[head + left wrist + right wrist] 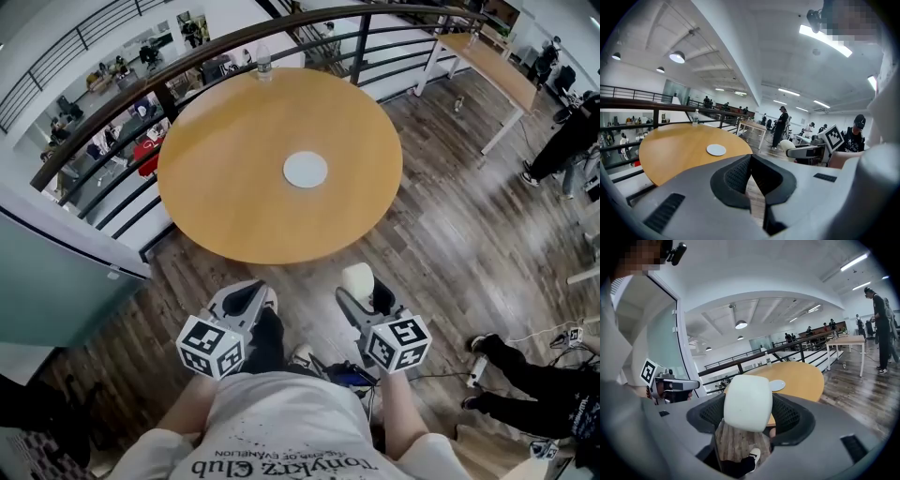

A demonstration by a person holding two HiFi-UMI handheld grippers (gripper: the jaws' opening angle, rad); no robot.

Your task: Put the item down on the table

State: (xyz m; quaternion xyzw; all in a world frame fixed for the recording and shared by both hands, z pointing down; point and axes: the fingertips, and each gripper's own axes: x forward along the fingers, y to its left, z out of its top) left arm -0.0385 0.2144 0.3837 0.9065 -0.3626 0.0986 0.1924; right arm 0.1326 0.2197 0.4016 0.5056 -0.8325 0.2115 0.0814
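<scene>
My right gripper [361, 286] is shut on a white rounded block [747, 402], which fills the gap between its black pads; the same white block [357, 277] shows in the head view just short of the round wooden table [234, 169]. My left gripper [251, 298] is shut with nothing in it, its pads [736, 176] pressed together. Both grippers hover over the wood floor in front of the table's near edge. A white round coaster [306, 170] lies at the table's middle.
A water bottle [263, 62] stands at the table's far edge beside a curved railing [122, 122]. A long wooden desk [487, 61] stands at the far right. People stand or sit at the right [562, 141]. My own feet show below the grippers.
</scene>
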